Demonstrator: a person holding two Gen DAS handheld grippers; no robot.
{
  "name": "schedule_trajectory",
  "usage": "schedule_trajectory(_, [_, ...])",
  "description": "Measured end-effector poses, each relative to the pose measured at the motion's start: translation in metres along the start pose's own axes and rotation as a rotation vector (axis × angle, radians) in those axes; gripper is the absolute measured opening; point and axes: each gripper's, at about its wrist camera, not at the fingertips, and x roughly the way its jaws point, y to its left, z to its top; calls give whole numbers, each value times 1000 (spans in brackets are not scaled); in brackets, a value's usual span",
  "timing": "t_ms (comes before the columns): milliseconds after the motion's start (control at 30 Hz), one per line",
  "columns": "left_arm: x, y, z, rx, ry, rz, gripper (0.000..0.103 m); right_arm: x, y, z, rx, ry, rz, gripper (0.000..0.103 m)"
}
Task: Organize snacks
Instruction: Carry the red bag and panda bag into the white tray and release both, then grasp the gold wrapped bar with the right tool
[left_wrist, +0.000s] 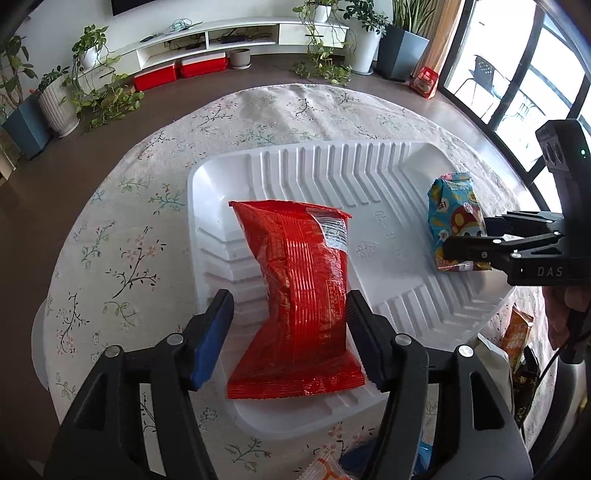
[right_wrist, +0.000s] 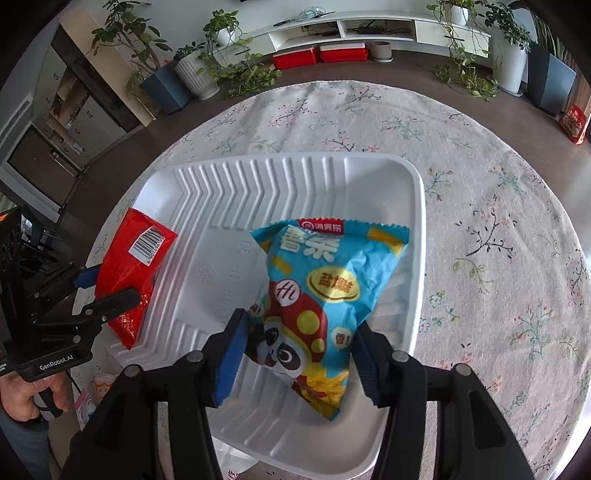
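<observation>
Red snack bag between parted left claw pads, blue bag between parted right claw.

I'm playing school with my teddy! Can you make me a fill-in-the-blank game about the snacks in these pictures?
1. Both snack bags lie in a ribbed tray coloured ____.
2. The bag with a panda is mostly ____.
3. The bag between the left gripper fingers is ____.
4. The tablecloth is printed with ____.

Missing words: white; blue; red; flowers
</observation>
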Motion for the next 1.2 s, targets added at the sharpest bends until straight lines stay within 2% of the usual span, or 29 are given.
schedule_trajectory(133, [-8, 2, 3, -11, -33, 5, 69, -4, 4, -2, -15, 2, 9, 67])
schedule_trajectory(333, [-24, 2, 0, -20, -67, -5, 69, -22, 0, -3, -3, -47, 2, 71])
schedule_trajectory(433, [-41, 4, -4, -31, -100, -3, 73, -38, -4, -2, 5, -89, 1, 72])
schedule_trajectory(567, [-80, 10, -15, -54, -167, -8, 75, -74, -12, -6, 18, -182, -22, 79])
schedule_trajectory(633, [-102, 14, -26, -81, -206, -20, 81, -98, -18, -14, 43, -241, -21, 82])
schedule_trajectory(800, [-153, 19, -78, -178, -303, -77, 94, -152, -25, -65, 109, -403, 12, 96])
schedule_trajectory(867, [-166, 17, -104, -210, -338, -103, 101, -164, -24, -92, 123, -431, 17, 99])
schedule_trajectory(1000, [-178, 0, -162, -240, -354, -112, 103, -171, -20, -150, 163, -427, 50, 99])
schedule_trajectory(1100, [-187, -16, -207, -267, -408, -87, 103, -168, -17, -193, 219, -425, 101, 99])
schedule_trajectory(1133, [-187, -22, -220, -275, -394, -80, 103, -164, -17, -206, 241, -410, 116, 99])
schedule_trajectory(1200, [-180, -32, -238, -303, -314, -51, 103, -155, -14, -230, 282, -353, 164, 99])
